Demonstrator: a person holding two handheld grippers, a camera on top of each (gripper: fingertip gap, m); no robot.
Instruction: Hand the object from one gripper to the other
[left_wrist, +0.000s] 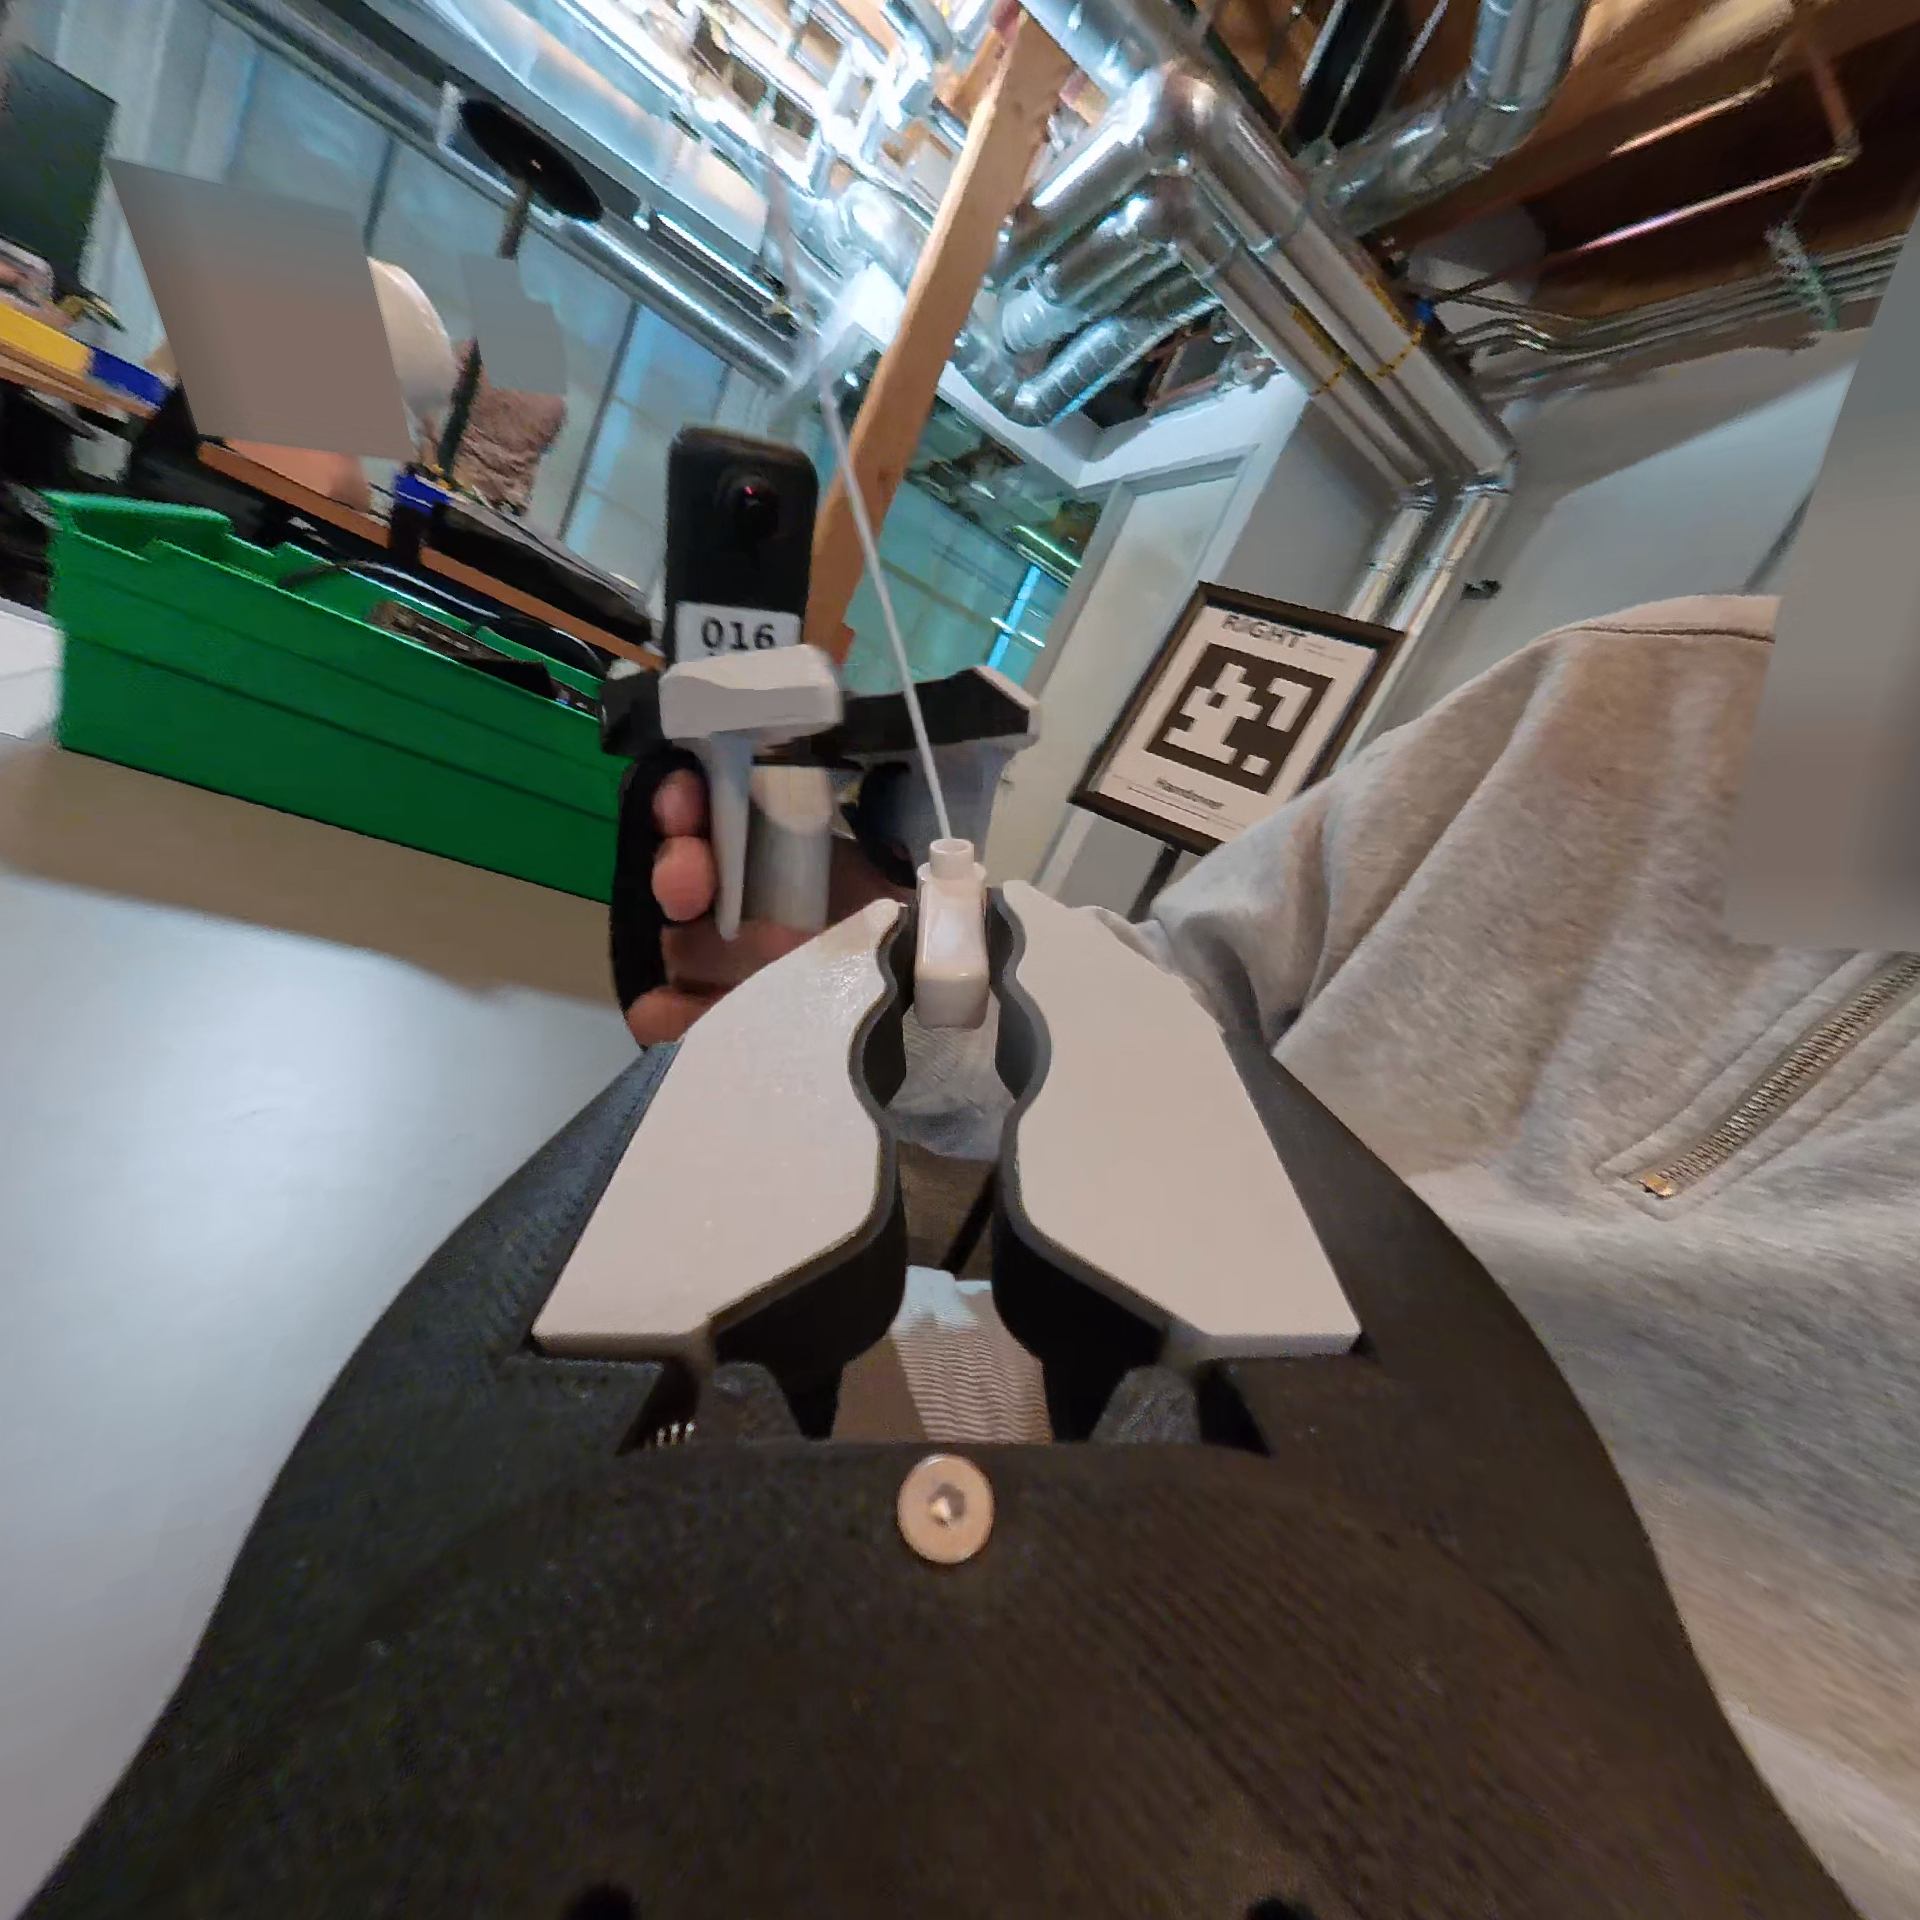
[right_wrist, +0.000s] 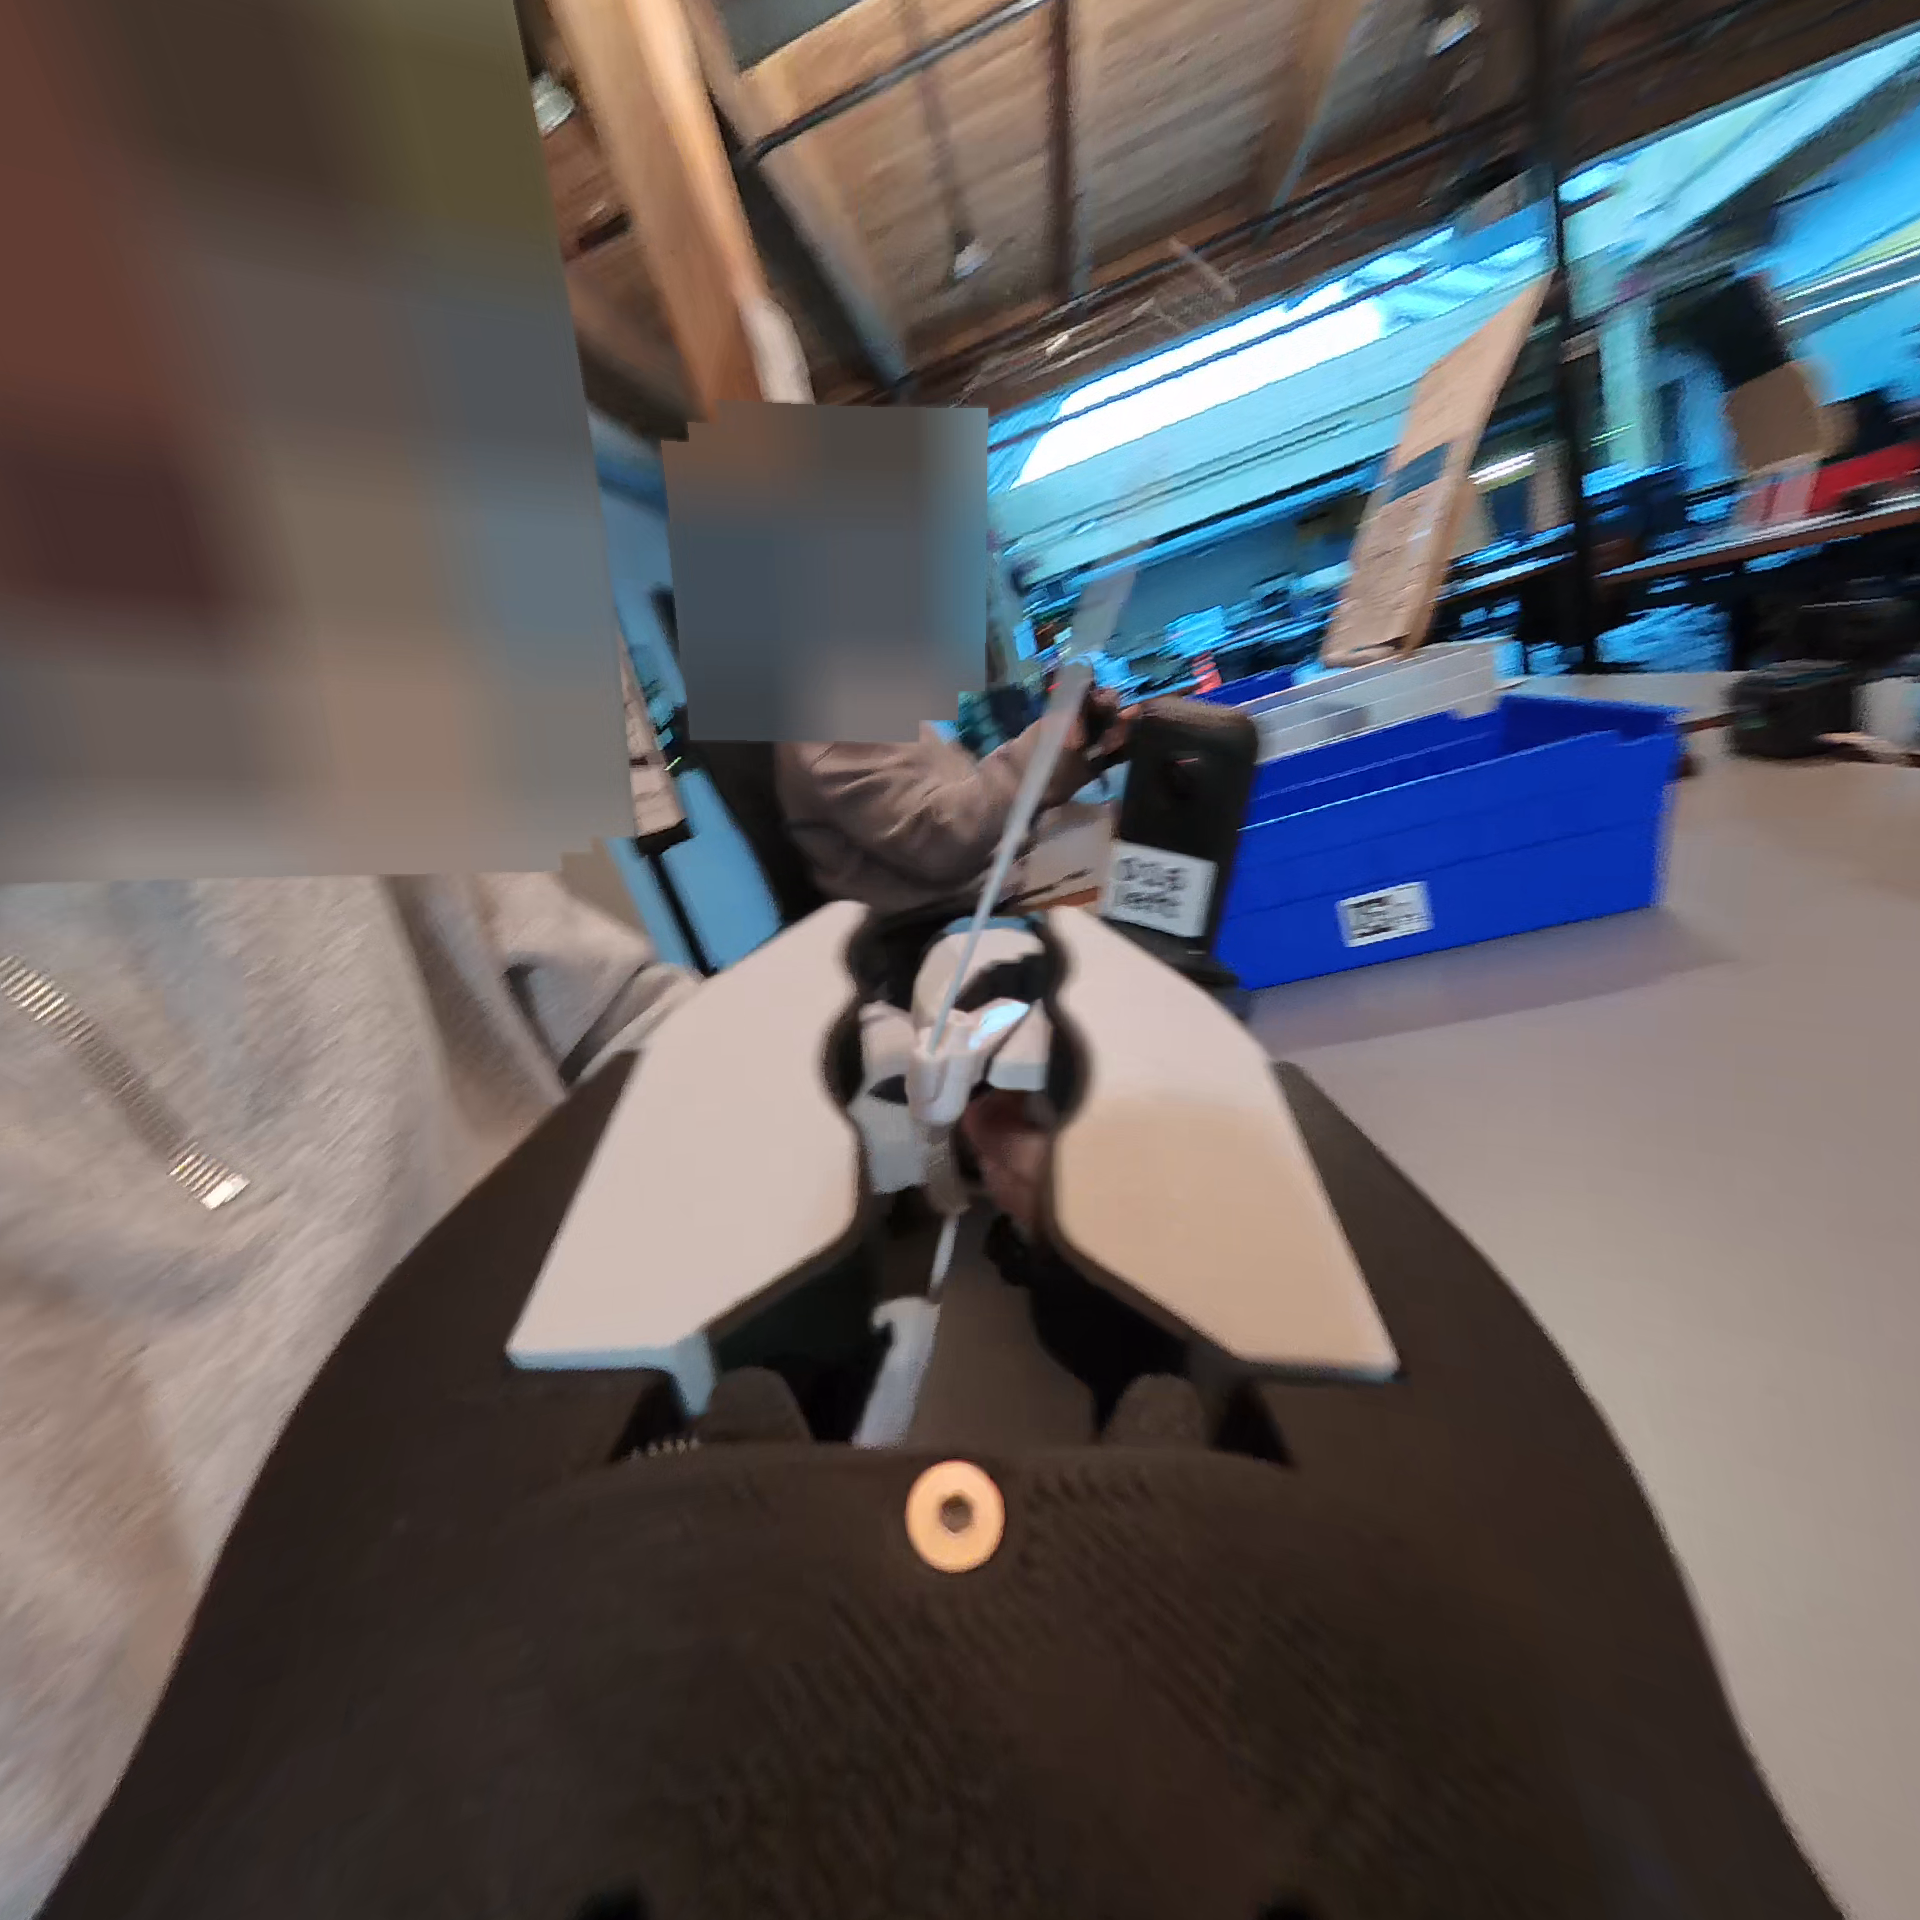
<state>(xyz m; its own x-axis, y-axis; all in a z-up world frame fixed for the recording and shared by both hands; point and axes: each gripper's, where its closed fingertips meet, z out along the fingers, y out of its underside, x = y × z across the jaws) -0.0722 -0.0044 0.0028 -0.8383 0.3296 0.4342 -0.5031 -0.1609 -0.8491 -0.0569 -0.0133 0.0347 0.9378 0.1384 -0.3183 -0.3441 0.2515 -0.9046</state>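
Pinching a small white plastic piece (left_wrist: 948, 961) between its fingertips, the left tool (left_wrist: 951, 935) is nearly closed, with only that piece filling the narrow gap. A thin white rod (left_wrist: 883, 603) rises from the top of the piece and leans up and to the left. Beyond it, the right tool (left_wrist: 831, 717) is seen from the front, a hand (left_wrist: 681, 883) wrapped around its grip and a black camera (left_wrist: 740, 540) standing on top. A green bin (left_wrist: 312, 696) sits on the pale worktop (left_wrist: 260, 1091) to the left, and a framed marker sign (left_wrist: 1236, 717) stands to the right beside a grey sleeve (left_wrist: 1558, 987).

In the right wrist view, which is blurred, the right tool (right_wrist: 954, 997) has its fingers parted wider than the white piece (right_wrist: 940, 1081), which shows in the gap with its rod (right_wrist: 1013, 831) slanting upward. Whether those fingers touch the piece I cannot tell. A blue bin (right_wrist: 1455, 821) rests on the worktop (right_wrist: 1610, 1195) behind.
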